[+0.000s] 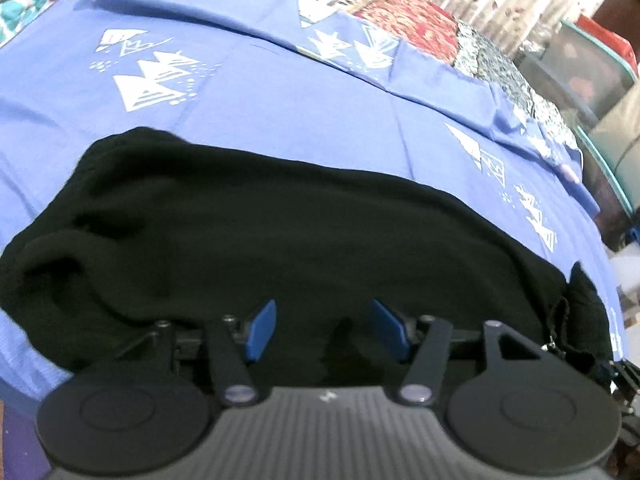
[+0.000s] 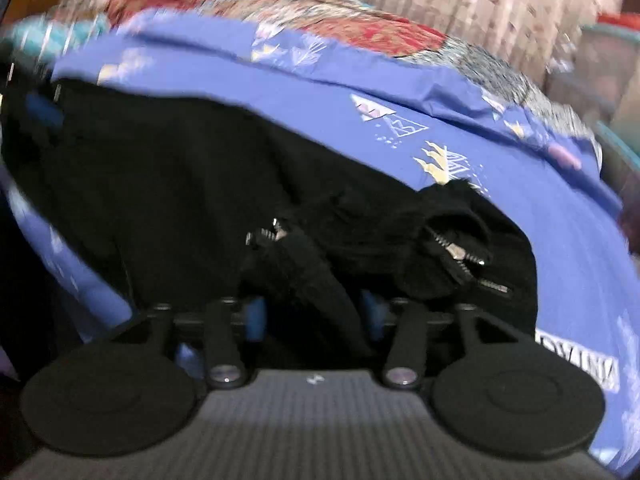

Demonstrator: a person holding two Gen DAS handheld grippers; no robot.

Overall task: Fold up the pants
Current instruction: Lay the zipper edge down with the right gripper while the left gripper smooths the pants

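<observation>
Two grippers over black fabric pants (image 1: 260,232), bunched on blue sheet with white triangle prints (image 1: 300,108). Left gripper (image 1: 324,330): blue pads apart, released, nothing pinched. Right gripper (image 2: 316,316): blue pads spread, dark cloth fold between them, grasp unclear. Silver zippers (image 2: 460,256) exposed near right gripper.

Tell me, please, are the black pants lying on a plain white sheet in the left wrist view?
No, the black pants lie on a blue sheet printed with white triangle patterns.
</observation>
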